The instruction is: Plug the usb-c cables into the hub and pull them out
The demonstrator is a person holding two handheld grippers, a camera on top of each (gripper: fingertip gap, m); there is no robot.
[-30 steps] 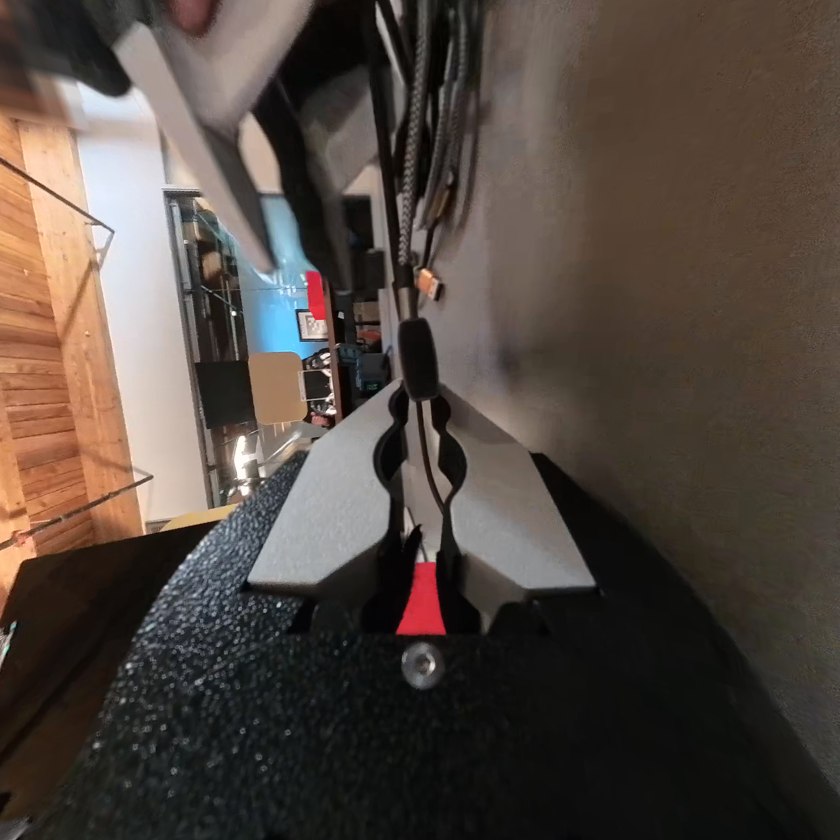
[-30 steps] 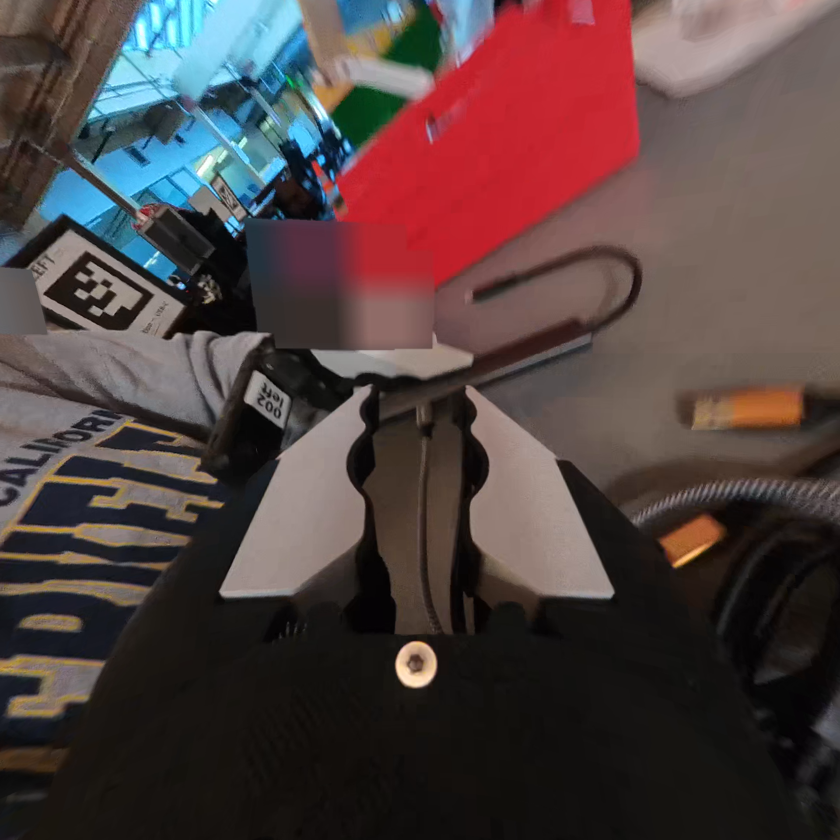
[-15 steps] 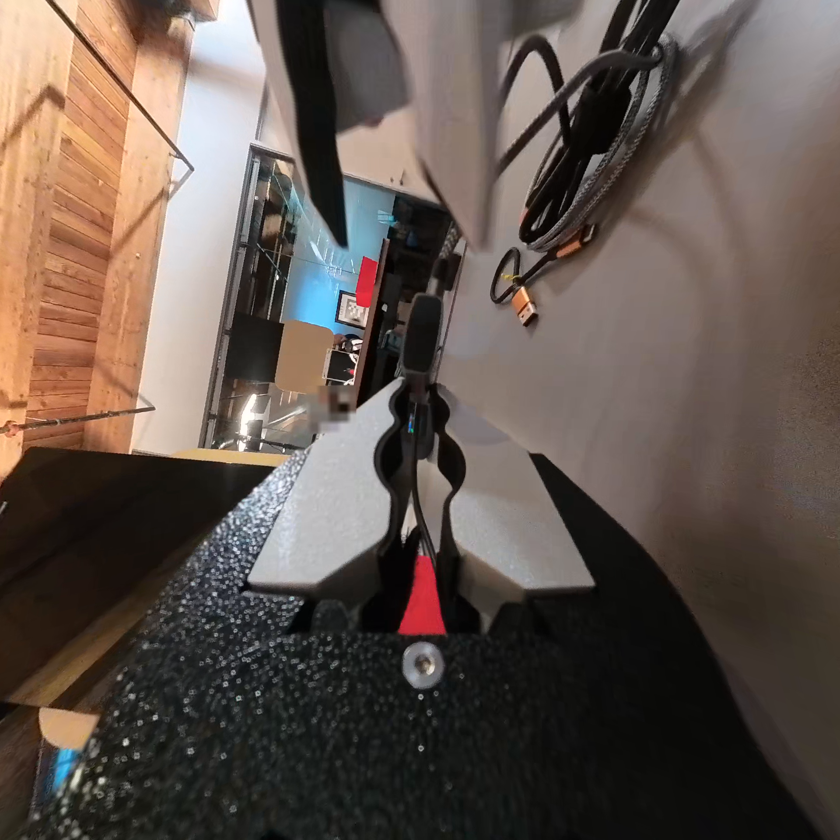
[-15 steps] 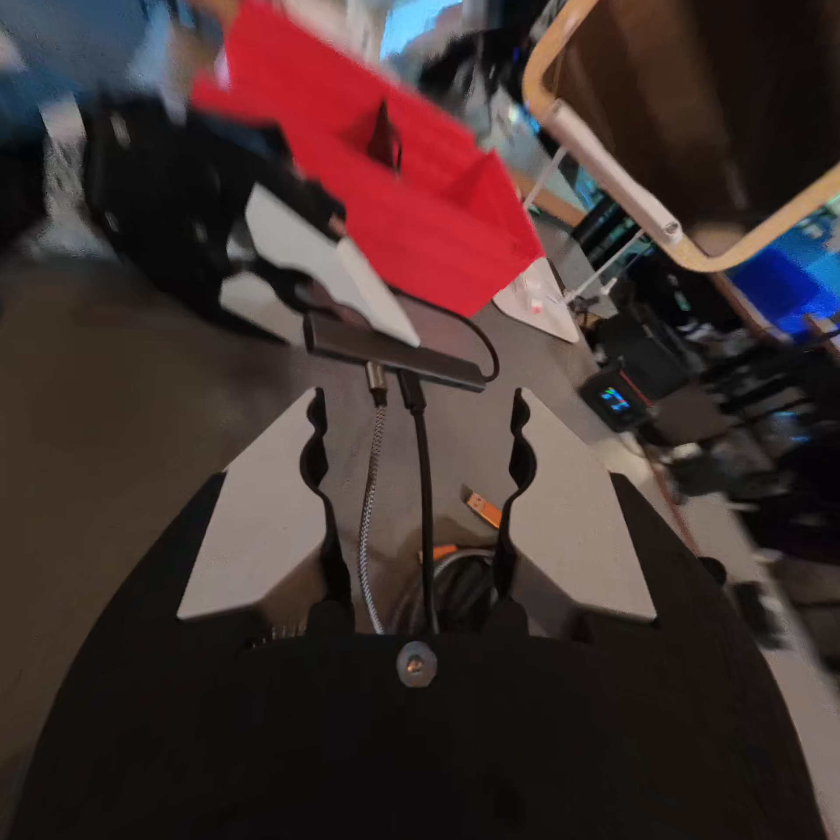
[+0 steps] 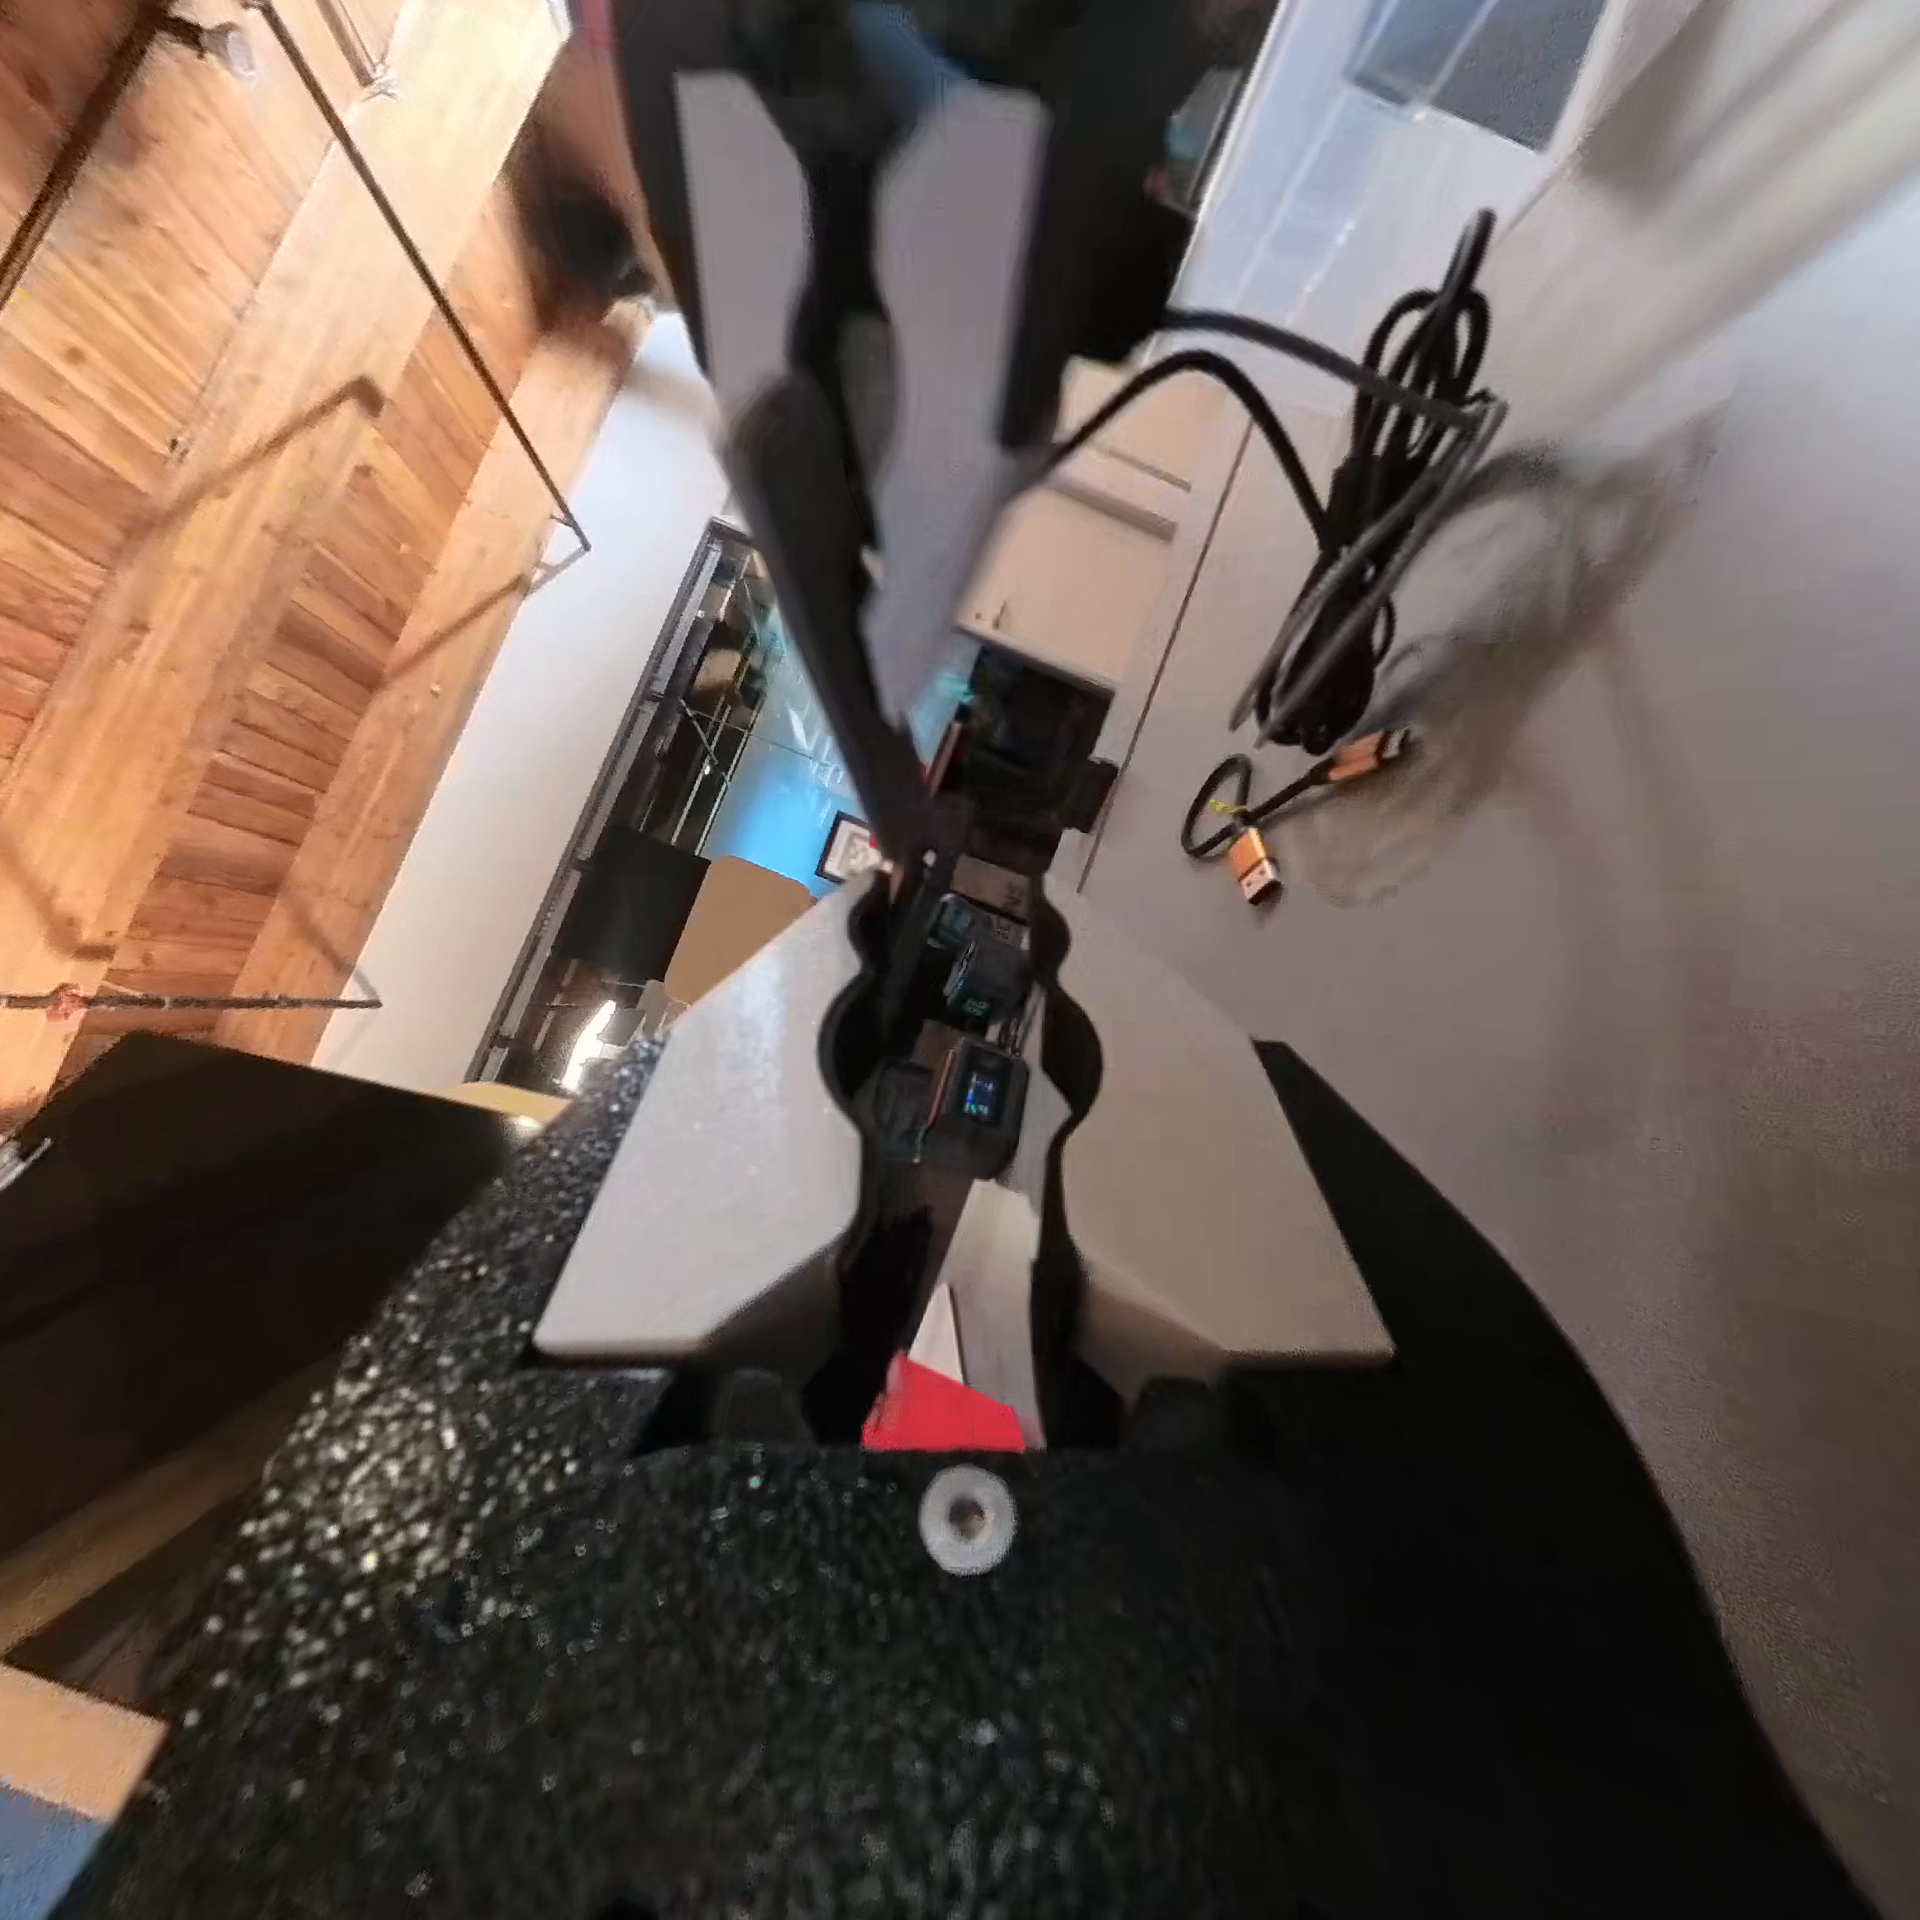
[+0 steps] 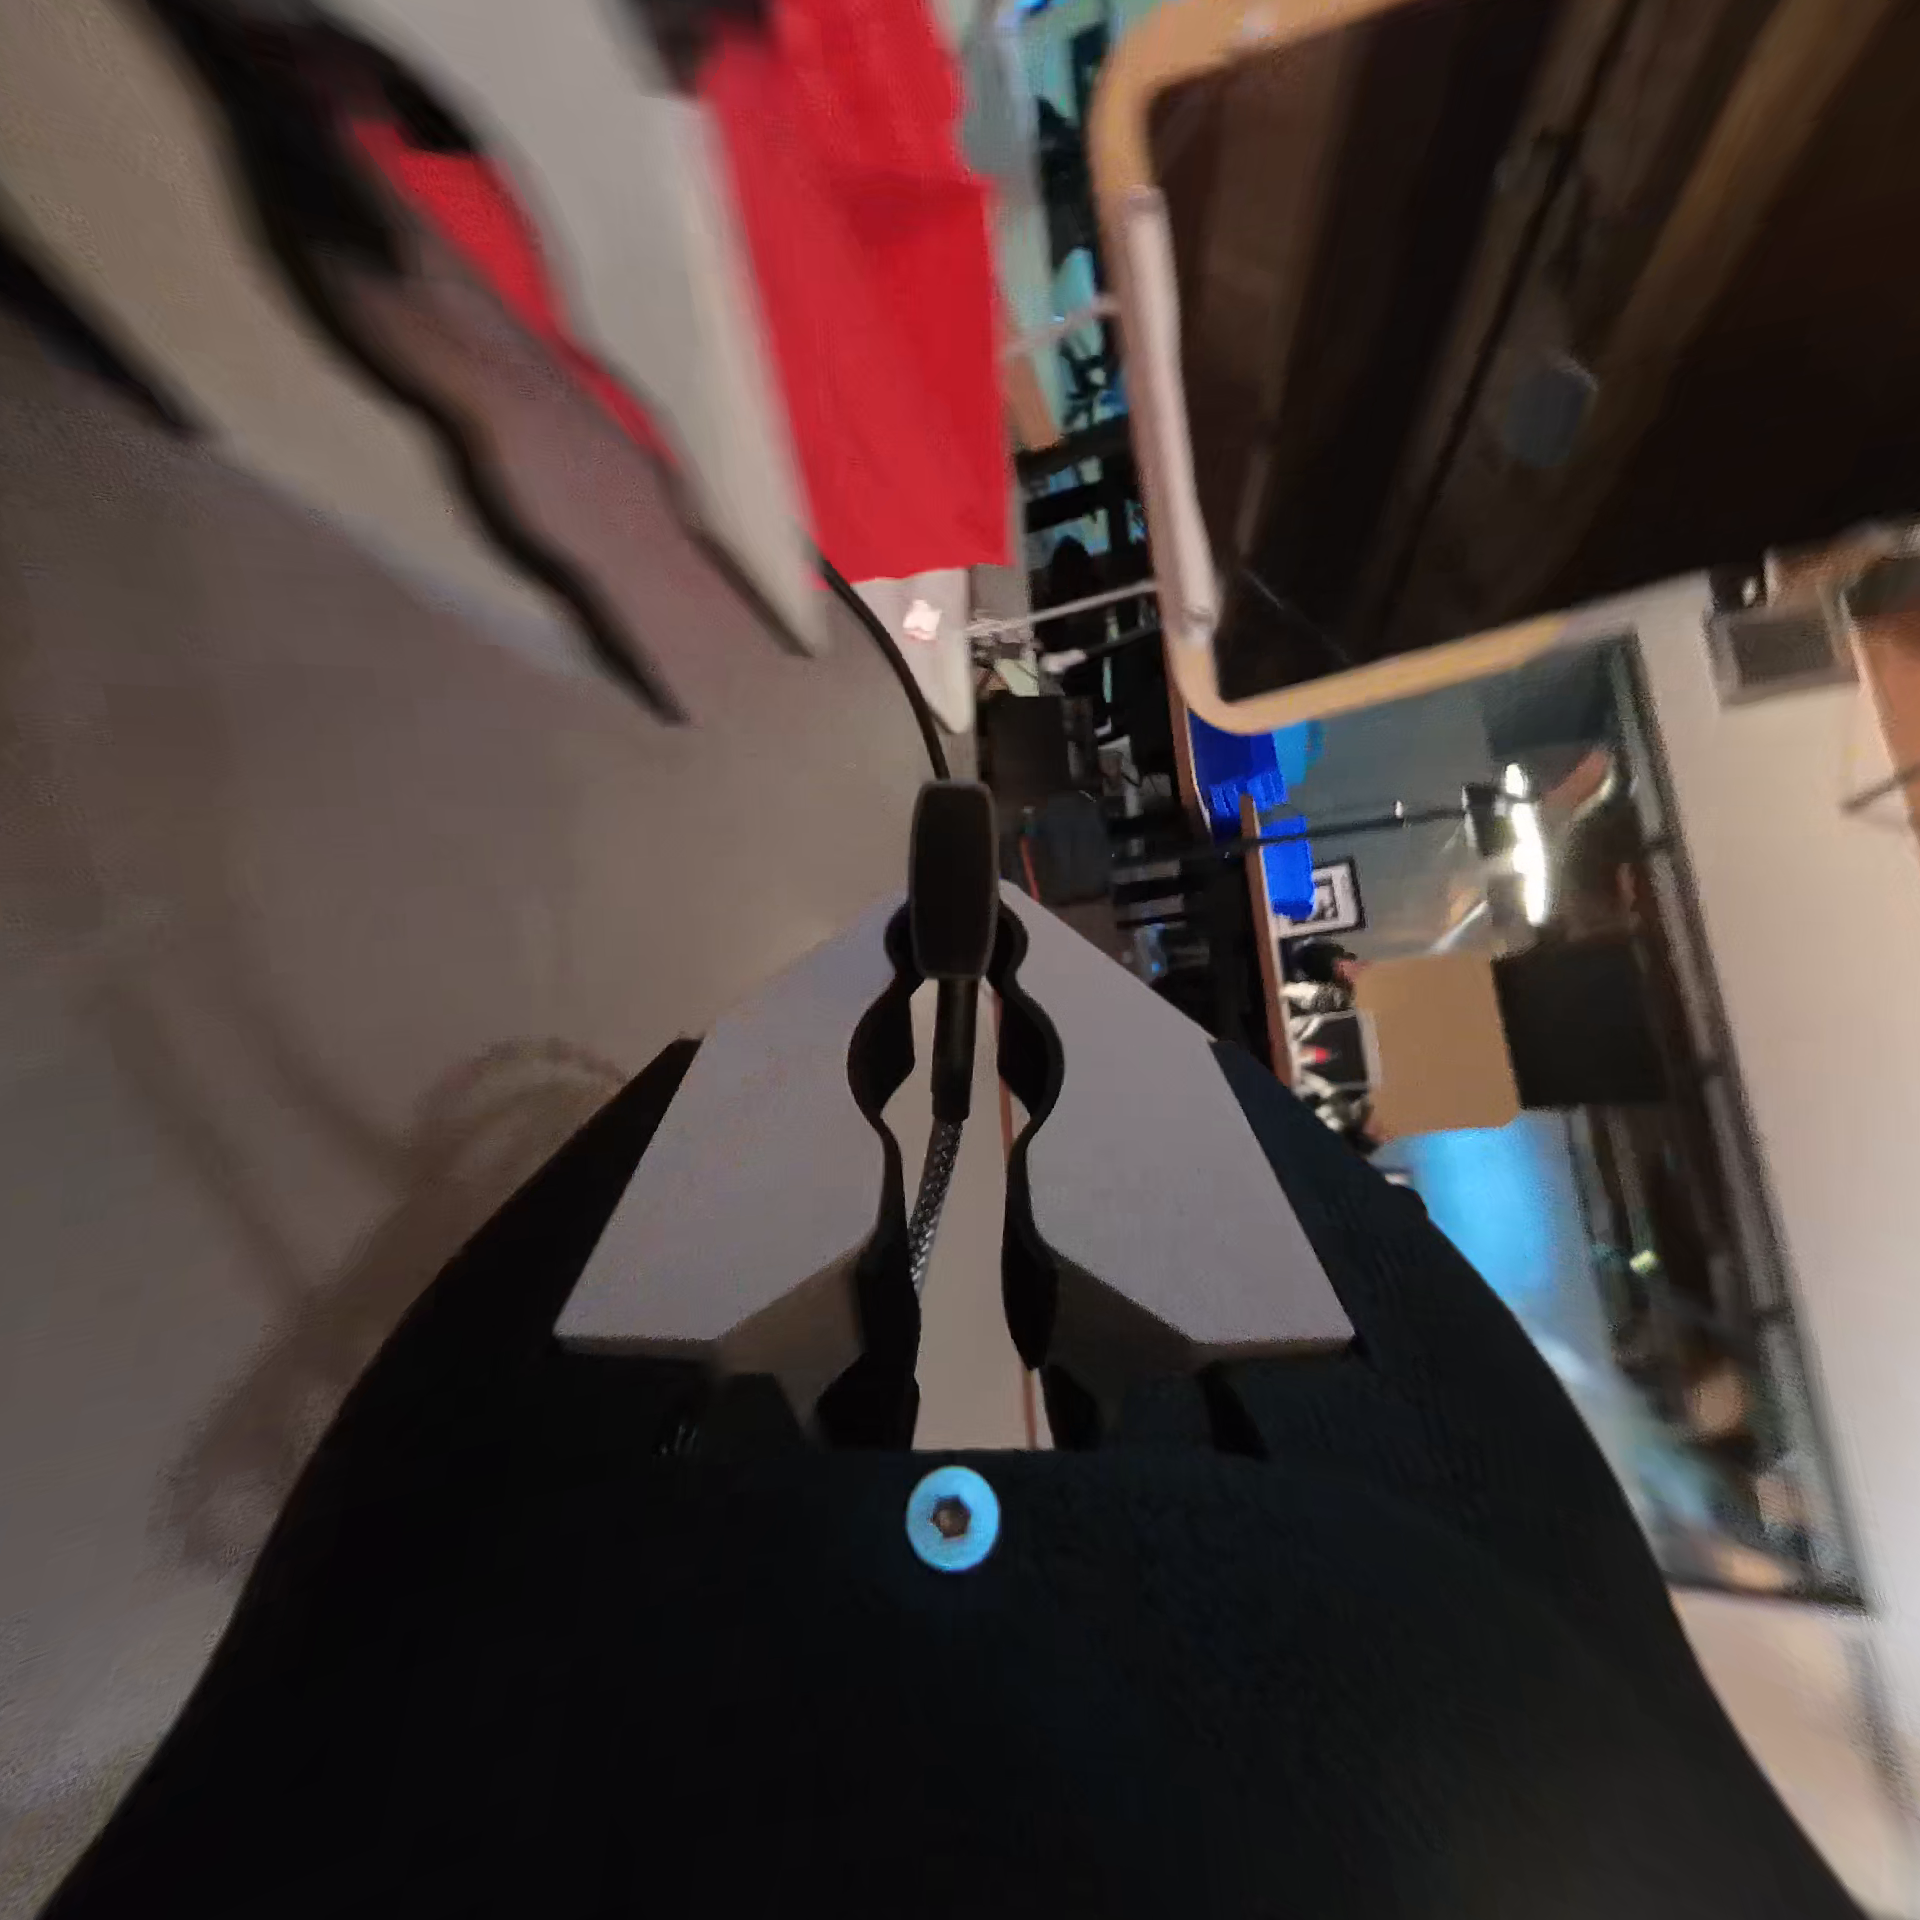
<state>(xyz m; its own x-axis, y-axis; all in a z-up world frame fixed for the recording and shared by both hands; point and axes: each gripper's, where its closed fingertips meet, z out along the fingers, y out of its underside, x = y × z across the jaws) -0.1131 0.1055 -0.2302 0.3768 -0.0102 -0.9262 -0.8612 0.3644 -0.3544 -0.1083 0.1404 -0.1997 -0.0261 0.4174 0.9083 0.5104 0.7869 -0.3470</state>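
In the right wrist view my right gripper is shut on a black plug. Its braided cable runs back between the fingers. A thin black cable curves away beyond the plug. In the left wrist view a slim dark bar, the hub, reaches from the right gripper's blurred grey fingers down to the tip of my left gripper. The left jaws stand apart, wider than the hub's edge, which lies against the left finger. The left gripper's fingers show blurred in the right wrist view.
A bundle of dark cables and an orange plug lie on the grey table. A black cable arcs from the right gripper to the bundle. A red box stands on the table. Tip to tip, the grippers are about 4 cm apart.
My right gripper was open around two plugged-in cables; now it is shut on the black plug. My left jaws have parted. Both views have swung round.
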